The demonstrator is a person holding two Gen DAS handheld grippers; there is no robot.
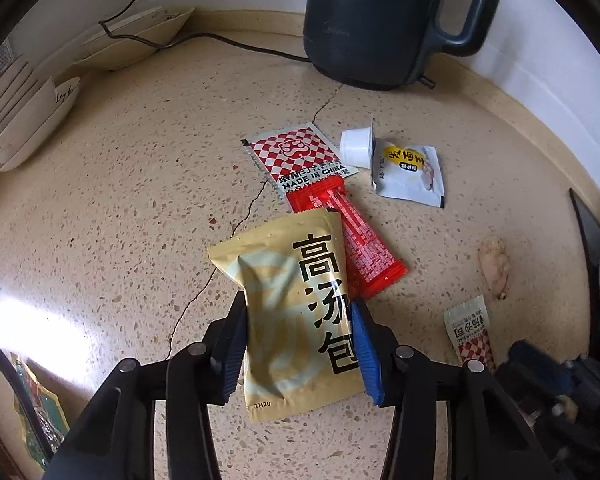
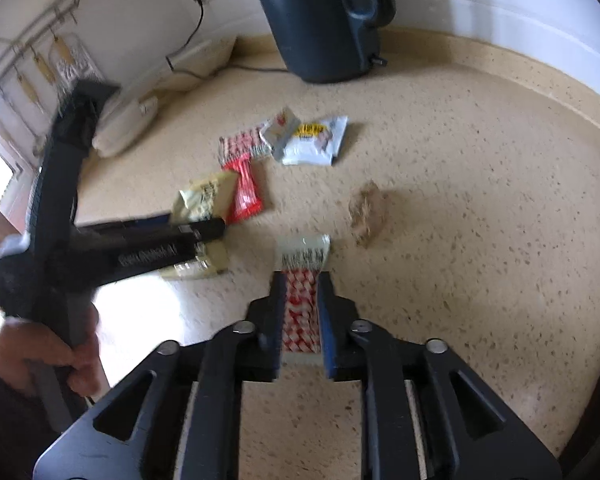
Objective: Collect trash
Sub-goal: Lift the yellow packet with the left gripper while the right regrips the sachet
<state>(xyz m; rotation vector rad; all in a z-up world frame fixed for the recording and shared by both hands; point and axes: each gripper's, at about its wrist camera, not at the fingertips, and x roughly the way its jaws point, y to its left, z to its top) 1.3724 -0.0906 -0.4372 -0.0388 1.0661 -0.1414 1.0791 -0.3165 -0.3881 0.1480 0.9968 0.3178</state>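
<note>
Fingers of left gripper pinch yellow packet; right gripper fingers straddle checkered sachet, grip unclear.

Tan packet (black characters), speckled counter

Left tool angled down, jaws partly apart, right tool likewise, jaws narrower

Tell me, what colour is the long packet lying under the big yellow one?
Red with pale print, the long packet shows best in the left wrist view.
</note>
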